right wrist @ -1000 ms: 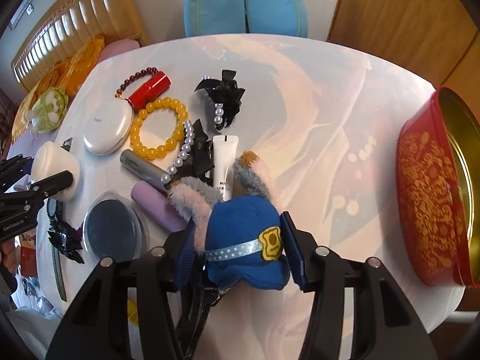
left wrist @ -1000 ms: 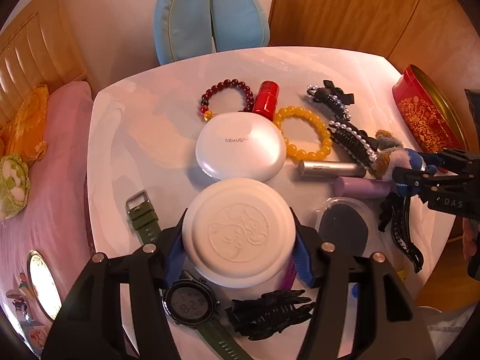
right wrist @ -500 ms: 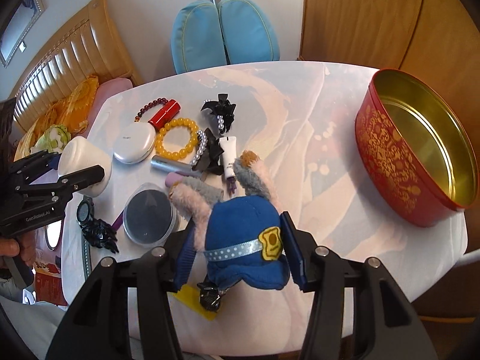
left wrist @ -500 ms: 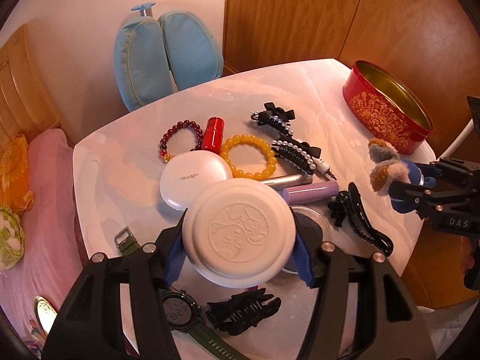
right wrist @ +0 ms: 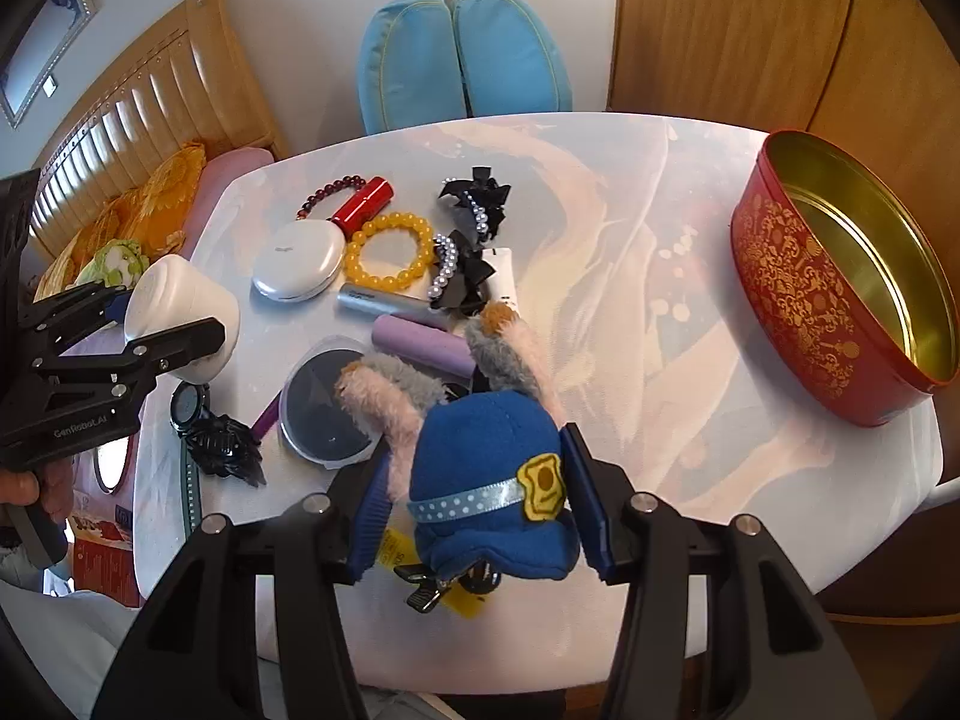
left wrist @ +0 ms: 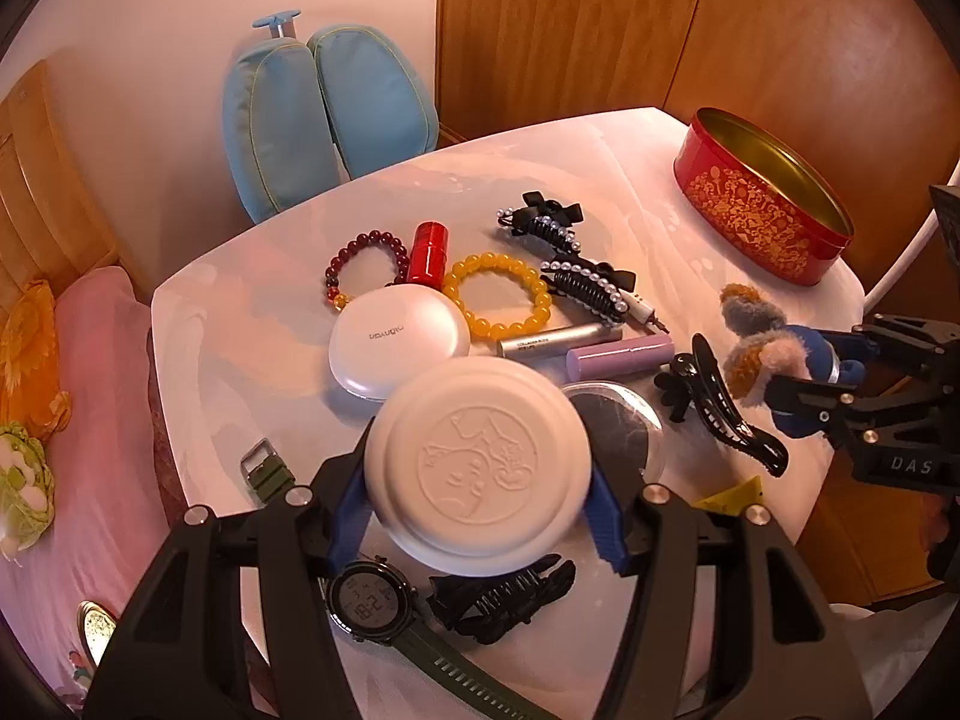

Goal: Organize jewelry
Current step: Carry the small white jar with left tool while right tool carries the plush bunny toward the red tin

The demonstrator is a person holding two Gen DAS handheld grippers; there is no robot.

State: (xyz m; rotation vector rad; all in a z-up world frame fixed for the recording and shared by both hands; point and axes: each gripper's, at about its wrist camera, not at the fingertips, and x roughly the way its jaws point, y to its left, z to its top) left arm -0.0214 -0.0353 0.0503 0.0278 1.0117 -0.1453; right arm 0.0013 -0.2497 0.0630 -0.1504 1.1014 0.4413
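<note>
My left gripper [left wrist: 480, 507] is shut on a round white jar [left wrist: 477, 462] and holds it above the table's near left; the jar also shows in the right wrist view [right wrist: 180, 312]. My right gripper [right wrist: 474, 513] is shut on a blue plush rabbit toy [right wrist: 489, 468], held above the table's front edge. A red tin [right wrist: 840, 282] with a gold inside stands open and empty at the right. A yellow bead bracelet [left wrist: 498, 297], a dark red bead bracelet [left wrist: 363, 258], pearl hair clips [left wrist: 591, 285] and a green watch [left wrist: 372, 600] lie on the white table [right wrist: 630, 276].
A white compact case [left wrist: 399, 342], red tube [left wrist: 427, 252], silver tube [left wrist: 558, 339], purple tube [left wrist: 621, 354], a round dark-lidded dish [right wrist: 330, 402] and black claw clips [left wrist: 720, 414] crowd the table's middle. A blue chair [right wrist: 462, 54] stands behind; a bed [left wrist: 78, 390] lies left.
Both grippers have risen and drawn back with their loads. The red tin has come fully into view in both views.
</note>
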